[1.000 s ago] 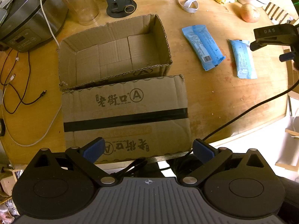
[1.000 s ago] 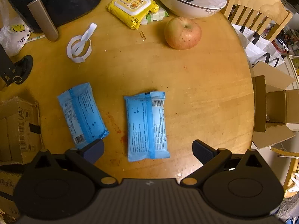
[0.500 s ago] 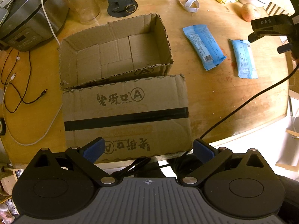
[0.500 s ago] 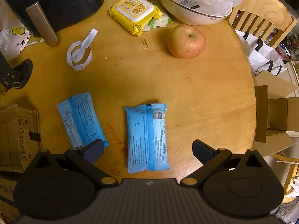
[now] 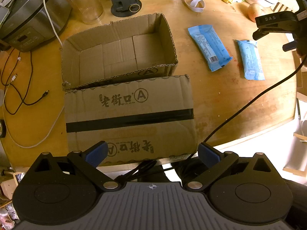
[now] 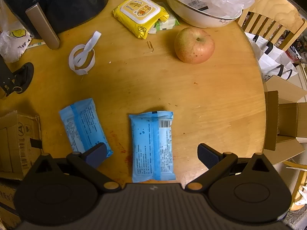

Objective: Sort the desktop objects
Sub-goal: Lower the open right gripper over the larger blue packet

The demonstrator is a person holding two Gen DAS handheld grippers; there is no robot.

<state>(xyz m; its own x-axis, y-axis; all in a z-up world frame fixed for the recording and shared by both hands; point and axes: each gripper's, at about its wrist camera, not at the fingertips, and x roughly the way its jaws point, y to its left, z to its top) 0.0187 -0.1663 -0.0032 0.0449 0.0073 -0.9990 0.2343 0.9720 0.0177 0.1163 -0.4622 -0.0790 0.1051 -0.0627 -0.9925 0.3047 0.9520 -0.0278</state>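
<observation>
I hold the left gripper (image 5: 151,154) wide open, gripping nothing, over the near edge of the table (image 5: 220,99), above the box's (image 5: 119,57) folded-out flap (image 5: 128,118). The box sits open-topped just beyond that flap. My right gripper (image 6: 151,154) is also spread open and holds nothing; one blue packet (image 6: 152,145) lies flat on the table between its fingers, lengthwise. A second blue packet (image 6: 84,128) lies just left of it, apart, angled, its near end behind the left fingertip. Farther off sit an apple (image 6: 194,45) and a yellow wipes pack (image 6: 140,15).
</observation>
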